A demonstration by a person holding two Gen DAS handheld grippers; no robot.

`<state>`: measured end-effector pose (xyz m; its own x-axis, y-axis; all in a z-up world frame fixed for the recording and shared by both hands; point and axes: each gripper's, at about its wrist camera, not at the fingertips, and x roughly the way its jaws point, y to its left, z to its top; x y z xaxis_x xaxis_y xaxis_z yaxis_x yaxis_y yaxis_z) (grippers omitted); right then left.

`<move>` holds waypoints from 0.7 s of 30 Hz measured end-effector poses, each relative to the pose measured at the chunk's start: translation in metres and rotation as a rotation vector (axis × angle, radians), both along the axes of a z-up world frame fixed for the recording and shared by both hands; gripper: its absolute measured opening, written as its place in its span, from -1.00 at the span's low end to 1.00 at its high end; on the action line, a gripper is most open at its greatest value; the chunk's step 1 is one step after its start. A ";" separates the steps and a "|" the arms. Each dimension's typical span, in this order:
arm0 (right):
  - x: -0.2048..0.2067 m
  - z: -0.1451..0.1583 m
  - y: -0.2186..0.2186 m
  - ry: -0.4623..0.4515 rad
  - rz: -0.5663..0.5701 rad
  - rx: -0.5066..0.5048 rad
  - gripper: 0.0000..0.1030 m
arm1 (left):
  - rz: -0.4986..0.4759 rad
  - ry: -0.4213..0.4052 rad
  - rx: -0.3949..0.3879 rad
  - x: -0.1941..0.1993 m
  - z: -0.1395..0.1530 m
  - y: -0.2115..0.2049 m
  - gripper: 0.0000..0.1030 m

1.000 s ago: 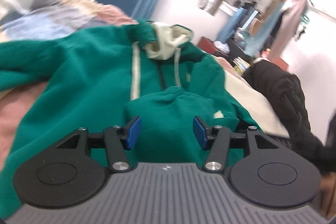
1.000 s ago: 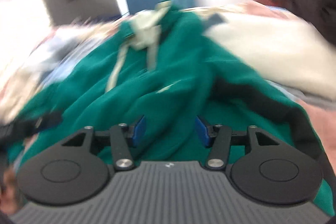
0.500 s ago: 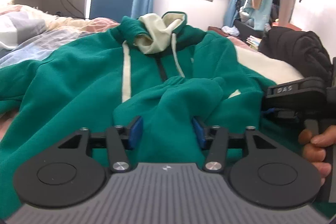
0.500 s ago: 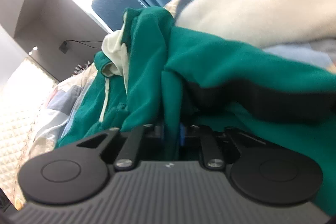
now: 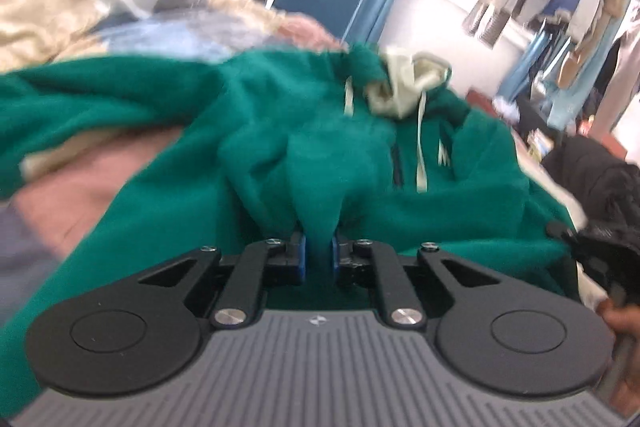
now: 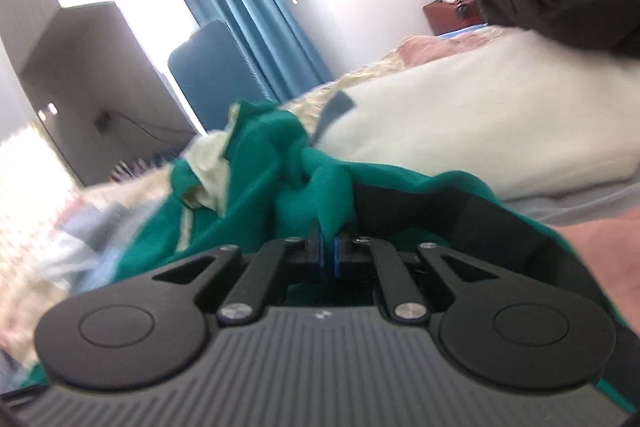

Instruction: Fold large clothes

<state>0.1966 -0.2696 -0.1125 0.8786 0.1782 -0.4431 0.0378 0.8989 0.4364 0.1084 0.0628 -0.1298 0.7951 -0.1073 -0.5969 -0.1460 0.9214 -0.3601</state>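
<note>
- Left wrist view: the left hand-held gripper (image 5: 319, 259) sits at lower centre, its blue pads nearly together and pinching a bunched fold of the green hoodie (image 5: 280, 147).
- The hoodie spreads across the middle of the frame over the bed (image 5: 80, 195), its cream-lined hood (image 5: 404, 83) toward the upper right (the picture is blurred).
- A black jacket (image 5: 600, 183) lies at the right edge.
- In the right wrist view, the right hand-held gripper (image 6: 329, 255), lower centre, is clamped on another green fold of the hoodie (image 6: 256, 187).
- A blue chair (image 6: 212, 71) stands in the upper left, beside a blue curtain (image 6: 256, 19).
</note>
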 end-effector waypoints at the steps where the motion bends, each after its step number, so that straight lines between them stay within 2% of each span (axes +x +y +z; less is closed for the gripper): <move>1: 0.001 -0.002 0.002 0.024 -0.010 -0.026 -0.87 | -0.007 0.030 -0.009 -0.006 0.000 -0.001 -0.74; 5: 0.003 -0.018 -0.003 0.137 -0.046 -0.037 -0.86 | -0.033 0.137 -0.090 -0.027 -0.003 0.002 -0.69; 8: 0.004 -0.025 -0.009 0.180 -0.030 -0.034 -0.85 | -0.039 0.134 -0.070 -0.044 0.000 -0.001 -0.58; 11: 0.006 -0.025 -0.014 0.196 -0.011 0.005 -0.80 | -0.023 0.097 -0.005 -0.055 0.007 -0.004 -0.10; 12: 0.007 -0.024 -0.017 0.197 -0.008 0.031 -0.79 | -0.019 0.081 0.008 -0.058 0.010 -0.004 0.13; 13: 0.007 -0.024 -0.019 0.200 -0.005 0.056 -0.77 | -0.009 0.064 0.024 -0.059 0.012 -0.003 0.20; 16: 0.005 -0.021 -0.018 0.211 -0.014 0.090 -0.58 | -0.015 -0.007 0.076 -0.058 0.017 -0.002 0.26; 19: -0.001 -0.012 -0.021 0.202 -0.037 0.114 -0.25 | -0.042 -0.017 0.077 -0.049 0.017 -0.003 0.26; 20: -0.005 -0.009 -0.021 0.193 -0.041 0.114 -0.14 | -0.041 -0.024 0.092 -0.046 0.016 -0.005 0.26; 21: -0.007 -0.005 -0.021 0.180 -0.044 0.107 -0.11 | -0.040 -0.028 0.120 -0.043 0.016 -0.007 0.26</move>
<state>0.1891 -0.2907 -0.1175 0.7946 0.1958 -0.5746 0.1622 0.8437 0.5117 0.0652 0.0558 -0.1137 0.8080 -0.0681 -0.5852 -0.1000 0.9630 -0.2501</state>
